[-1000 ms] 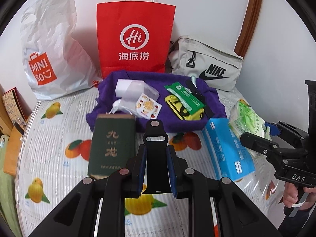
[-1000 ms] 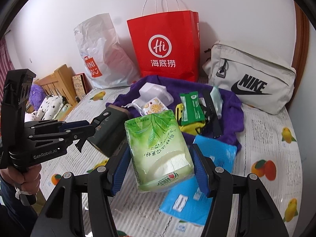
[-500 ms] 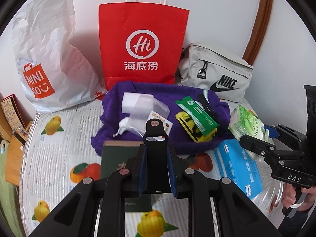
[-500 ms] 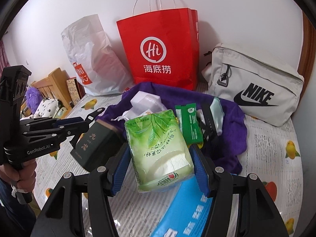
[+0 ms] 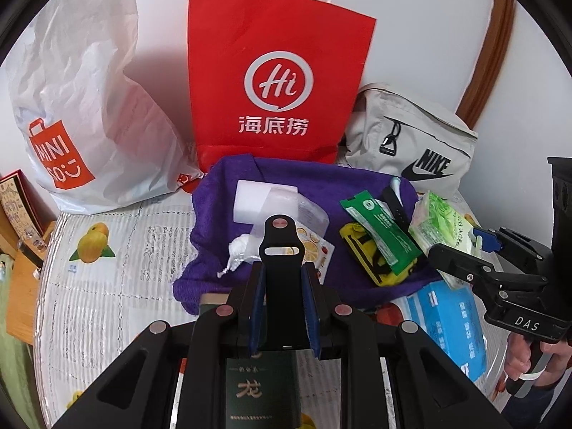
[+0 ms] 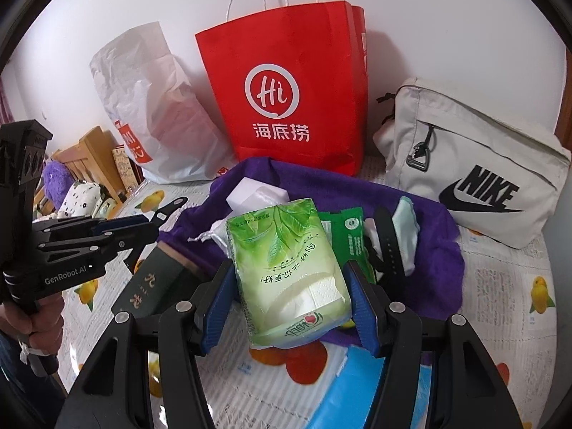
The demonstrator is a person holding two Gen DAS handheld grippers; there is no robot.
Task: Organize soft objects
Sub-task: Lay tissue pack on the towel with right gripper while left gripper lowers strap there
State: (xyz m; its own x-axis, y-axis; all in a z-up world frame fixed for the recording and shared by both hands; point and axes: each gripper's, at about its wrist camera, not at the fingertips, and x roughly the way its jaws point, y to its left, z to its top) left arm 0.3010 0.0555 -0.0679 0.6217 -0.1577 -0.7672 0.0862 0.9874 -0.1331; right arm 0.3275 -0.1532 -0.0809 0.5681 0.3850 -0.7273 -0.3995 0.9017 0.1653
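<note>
My left gripper (image 5: 282, 275) is shut on a black strap (image 5: 280, 246) that sticks up between its blue pads, above the near edge of a purple towel (image 5: 221, 193). My right gripper (image 6: 289, 273) is shut on a green tissue pack (image 6: 282, 250), held above the towel (image 6: 436, 221). In the left wrist view that pack (image 5: 439, 221) hangs at the towel's right edge. On the towel lie a white pouch (image 5: 257, 200), a green sachet (image 5: 379, 228), a yellow-black item (image 5: 361, 257) and another black strap (image 6: 388, 239).
A red paper bag (image 5: 279, 82), a white plastic bag (image 5: 78, 107) and a grey Nike bag (image 5: 411, 143) stand against the wall. A dark green box (image 5: 261, 386) and a blue tissue pack (image 5: 447, 314) lie on the fruit-print cover near me. Wooden furniture is at the left.
Both grippers have moved forward toward the towel and the bags, each keeping its load. The green box and blue pack have slid down toward the frame's bottom.
</note>
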